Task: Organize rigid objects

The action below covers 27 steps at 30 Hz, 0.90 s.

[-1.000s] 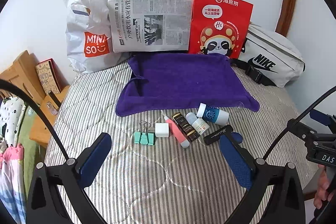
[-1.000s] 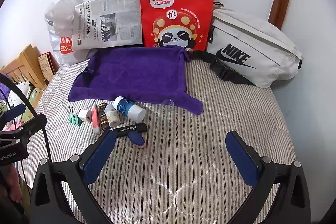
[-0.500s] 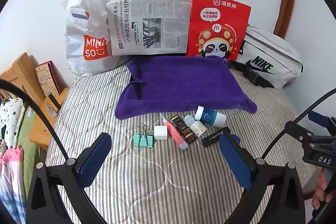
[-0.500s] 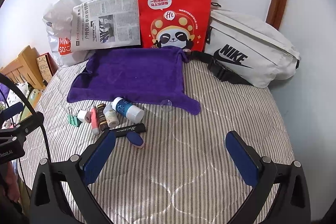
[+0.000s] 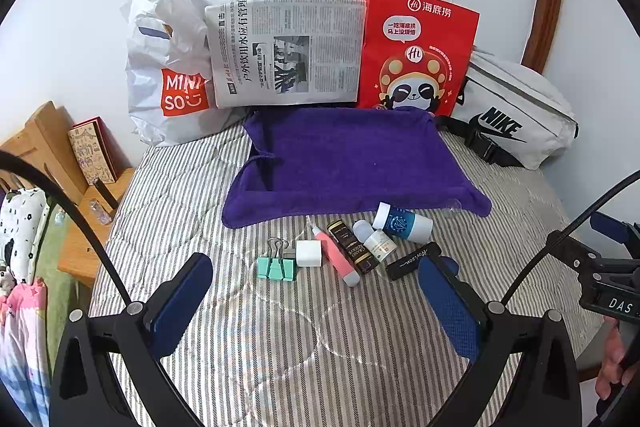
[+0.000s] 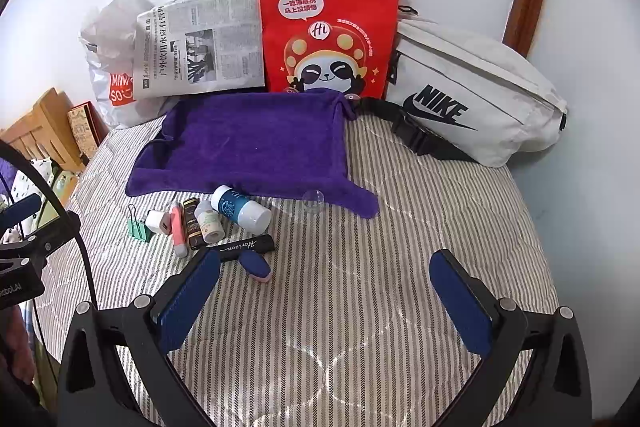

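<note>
Nearest, we hold the left gripper (image 5: 316, 303) and the right gripper (image 6: 324, 297) above the striped bedcover (image 5: 280, 339), both with jaws spread wide and nothing between them.

Next we list a row of small items lying on the cover, just short of the towel: a green binder clip (image 5: 276, 267), a white cube (image 5: 308, 253), a pink tube (image 5: 338, 257), a dark gold-lettered tube (image 5: 352, 247), a small white bottle (image 5: 376, 241), a blue-and-white bottle (image 5: 402, 223) on its side, a black marker (image 5: 414, 261), and a blue-and-pink oval piece (image 6: 256, 265) beside the marker.

Beyond these we note a purple towel (image 5: 352, 159) spread flat.

Farthest, against the wall: a white shopping bag (image 5: 168, 75), a newspaper (image 5: 286, 51), a red paper bag (image 5: 416, 55), a white waist bag (image 5: 516, 115).
</note>
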Available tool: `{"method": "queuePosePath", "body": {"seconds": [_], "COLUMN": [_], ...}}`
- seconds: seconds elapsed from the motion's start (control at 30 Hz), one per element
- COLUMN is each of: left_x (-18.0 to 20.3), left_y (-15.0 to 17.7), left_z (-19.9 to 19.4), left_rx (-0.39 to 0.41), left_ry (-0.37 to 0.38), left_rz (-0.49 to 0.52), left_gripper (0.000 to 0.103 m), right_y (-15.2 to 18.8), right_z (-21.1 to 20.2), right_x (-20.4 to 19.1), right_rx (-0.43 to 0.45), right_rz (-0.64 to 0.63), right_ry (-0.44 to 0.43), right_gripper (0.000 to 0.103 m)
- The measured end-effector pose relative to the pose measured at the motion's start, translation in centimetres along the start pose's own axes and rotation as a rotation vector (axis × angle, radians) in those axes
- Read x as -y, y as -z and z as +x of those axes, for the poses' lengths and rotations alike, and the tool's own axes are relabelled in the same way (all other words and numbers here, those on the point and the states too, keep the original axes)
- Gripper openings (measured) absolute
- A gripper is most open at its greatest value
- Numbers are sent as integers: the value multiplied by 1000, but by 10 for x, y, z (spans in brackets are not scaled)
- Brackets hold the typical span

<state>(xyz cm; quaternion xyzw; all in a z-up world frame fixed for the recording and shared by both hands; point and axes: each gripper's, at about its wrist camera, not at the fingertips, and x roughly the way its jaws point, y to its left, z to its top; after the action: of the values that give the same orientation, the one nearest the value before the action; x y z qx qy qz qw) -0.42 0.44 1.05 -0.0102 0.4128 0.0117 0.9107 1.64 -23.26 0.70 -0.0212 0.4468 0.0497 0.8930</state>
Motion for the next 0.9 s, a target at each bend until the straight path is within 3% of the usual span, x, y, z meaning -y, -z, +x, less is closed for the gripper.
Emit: {"method": "queuePosePath", "body": {"seconds": [0.9], "left_x": [2], "left_y": [0], "left_z": [-2], "left_rx": [7], "left_ry": [1], "left_rz": [9], "left_gripper": [103], "right_y": [-1], "right_z": [2], "right_x": [-2], "right_rx": [-9], "right_rz": [-1], "right_ry": [4], "right_gripper": [103]}}
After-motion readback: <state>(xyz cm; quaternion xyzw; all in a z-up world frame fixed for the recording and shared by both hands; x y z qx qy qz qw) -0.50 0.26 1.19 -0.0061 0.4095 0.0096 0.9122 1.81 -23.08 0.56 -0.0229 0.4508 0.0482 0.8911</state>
